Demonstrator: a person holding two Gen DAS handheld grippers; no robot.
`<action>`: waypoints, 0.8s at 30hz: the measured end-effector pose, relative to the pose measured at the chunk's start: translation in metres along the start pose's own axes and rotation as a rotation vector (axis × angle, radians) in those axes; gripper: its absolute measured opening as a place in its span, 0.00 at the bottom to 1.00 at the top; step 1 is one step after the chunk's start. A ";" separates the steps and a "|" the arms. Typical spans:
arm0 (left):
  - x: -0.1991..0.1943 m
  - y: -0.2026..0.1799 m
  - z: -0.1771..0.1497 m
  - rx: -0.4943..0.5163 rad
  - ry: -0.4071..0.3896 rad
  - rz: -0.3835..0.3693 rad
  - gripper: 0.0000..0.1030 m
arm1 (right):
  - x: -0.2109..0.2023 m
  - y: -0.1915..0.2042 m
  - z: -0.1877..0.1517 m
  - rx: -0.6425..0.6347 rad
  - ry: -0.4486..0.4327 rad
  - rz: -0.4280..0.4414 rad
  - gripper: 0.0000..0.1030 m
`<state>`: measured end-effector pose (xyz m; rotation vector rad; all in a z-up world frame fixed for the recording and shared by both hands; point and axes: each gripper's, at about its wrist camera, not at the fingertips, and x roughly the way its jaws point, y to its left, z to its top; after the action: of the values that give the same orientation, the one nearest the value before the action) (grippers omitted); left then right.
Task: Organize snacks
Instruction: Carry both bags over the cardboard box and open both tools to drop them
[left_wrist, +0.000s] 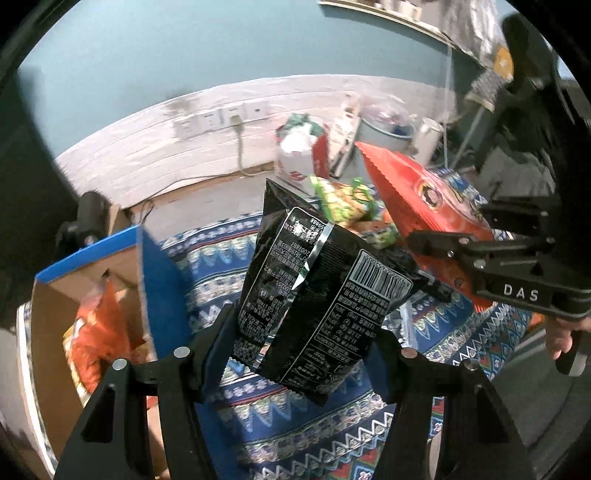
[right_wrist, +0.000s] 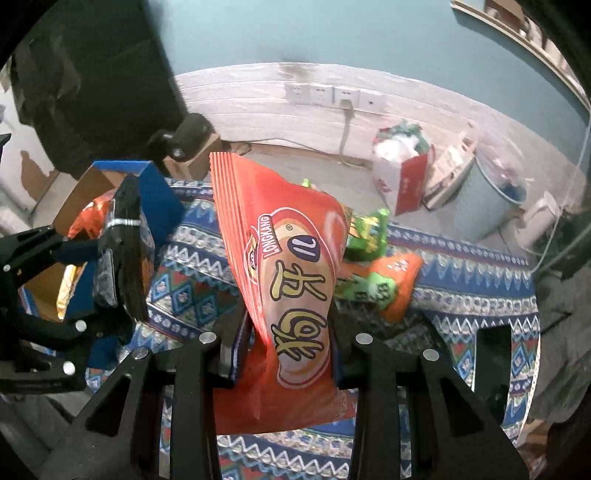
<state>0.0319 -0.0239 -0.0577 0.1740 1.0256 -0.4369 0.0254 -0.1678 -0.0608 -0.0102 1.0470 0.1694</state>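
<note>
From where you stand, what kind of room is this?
Probably a lived-in room at home, not a shop or lab. Snack bags lie on a patterned cloth, a row of wall sockets sits low on a white-panelled wall, and a red paper bag stands on the floor.

Black snack bag glossy foil; red snack bag shiny plastic; tablecloth woven, matt.

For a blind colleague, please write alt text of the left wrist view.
The left gripper holds a black snack bag above a patterned blue cloth. At right, the right gripper holds a red snack bag; at left stands an open cardboard box containing an orange bag.
</note>
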 end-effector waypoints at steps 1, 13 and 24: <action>-0.002 0.005 -0.001 -0.011 -0.004 0.005 0.63 | 0.001 0.004 0.002 -0.006 0.000 0.004 0.32; -0.031 0.058 -0.015 -0.120 -0.048 0.060 0.63 | 0.017 0.059 0.023 -0.096 0.009 0.051 0.32; -0.055 0.114 -0.032 -0.225 -0.069 0.133 0.63 | 0.025 0.118 0.043 -0.173 -0.001 0.106 0.32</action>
<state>0.0312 0.1046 -0.0342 0.0250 0.9810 -0.2035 0.0579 -0.0446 -0.0526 -0.1111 1.0298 0.3555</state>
